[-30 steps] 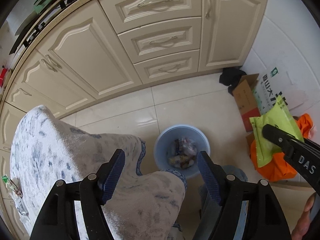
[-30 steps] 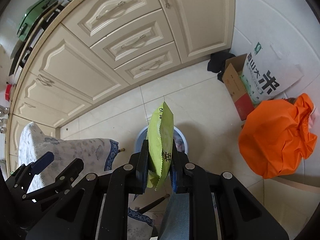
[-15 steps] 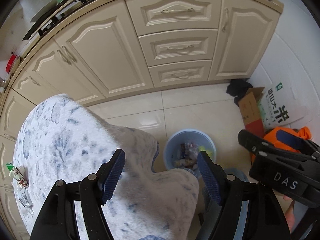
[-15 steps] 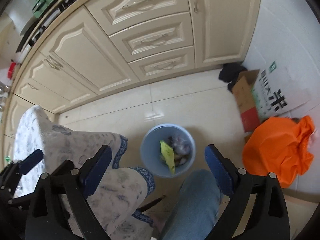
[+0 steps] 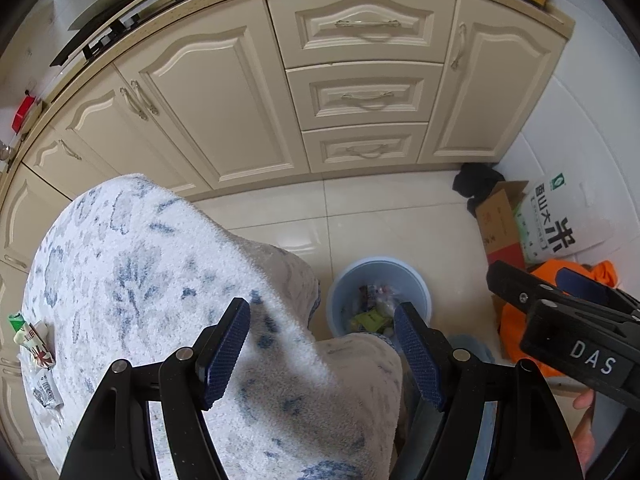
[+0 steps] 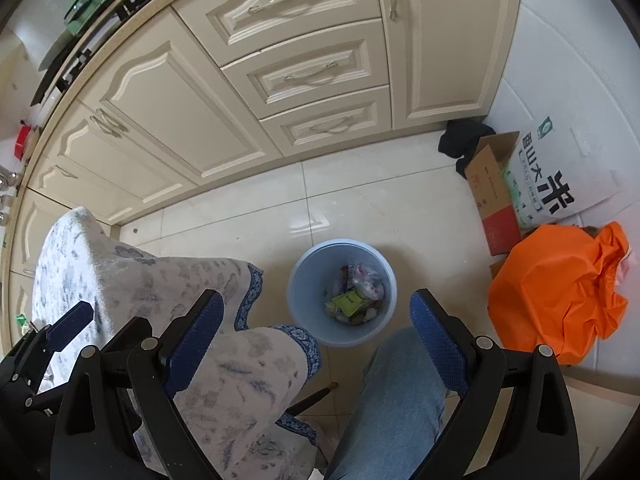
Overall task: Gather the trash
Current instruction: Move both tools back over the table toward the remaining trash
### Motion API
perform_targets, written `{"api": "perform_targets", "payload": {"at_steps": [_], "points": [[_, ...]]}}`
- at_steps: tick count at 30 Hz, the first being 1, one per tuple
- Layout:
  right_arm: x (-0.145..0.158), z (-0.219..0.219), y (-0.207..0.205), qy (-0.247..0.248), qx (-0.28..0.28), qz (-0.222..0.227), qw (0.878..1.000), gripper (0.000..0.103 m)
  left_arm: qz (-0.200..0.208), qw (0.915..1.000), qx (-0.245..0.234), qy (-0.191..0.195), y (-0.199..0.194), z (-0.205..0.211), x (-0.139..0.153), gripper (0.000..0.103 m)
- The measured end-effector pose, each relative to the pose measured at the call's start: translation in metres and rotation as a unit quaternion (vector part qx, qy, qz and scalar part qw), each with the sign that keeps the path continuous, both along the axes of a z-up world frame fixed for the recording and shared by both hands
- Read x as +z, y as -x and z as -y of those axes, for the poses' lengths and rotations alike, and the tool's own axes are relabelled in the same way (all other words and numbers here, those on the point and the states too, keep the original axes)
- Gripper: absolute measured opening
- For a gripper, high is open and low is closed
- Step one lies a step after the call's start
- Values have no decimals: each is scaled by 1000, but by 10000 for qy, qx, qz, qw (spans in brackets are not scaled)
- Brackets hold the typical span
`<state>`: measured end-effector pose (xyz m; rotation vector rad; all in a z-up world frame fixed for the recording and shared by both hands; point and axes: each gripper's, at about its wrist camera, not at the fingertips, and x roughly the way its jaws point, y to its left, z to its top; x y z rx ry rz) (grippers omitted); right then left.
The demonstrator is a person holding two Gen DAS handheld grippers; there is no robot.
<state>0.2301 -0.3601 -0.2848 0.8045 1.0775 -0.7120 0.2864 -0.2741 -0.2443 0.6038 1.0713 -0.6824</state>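
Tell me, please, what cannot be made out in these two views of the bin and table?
- Bin: in the left view, the tablecloth and a pad of the left tool hide its near rim.
- Wrappers: at the left view's edge, print too small to read.
- Bin contents: in the right view, only the green packet is distinct.
- Table legs: cloth-covered in both views.

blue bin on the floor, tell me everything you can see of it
The blue bin is a round, pale blue bucket, plastic by the look, standing upright and open-topped on the cream floor tiles. It sits beside the cloth-covered table. Inside lie mixed wrappers, among them a green packet lying on top. Nothing grips it.
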Motion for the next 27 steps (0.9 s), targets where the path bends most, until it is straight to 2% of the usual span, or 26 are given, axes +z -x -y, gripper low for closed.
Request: {"api": "perform_targets", "payload": {"at_steps": [13,27], "points": [[14,-21,-5,96,131,-51,9999,96,23,9996,229,186,-3,-35,20,70],[40,-70,-35,272,587,119,9978,96,62,9957,799,470,-11,-114,48,70]]}}
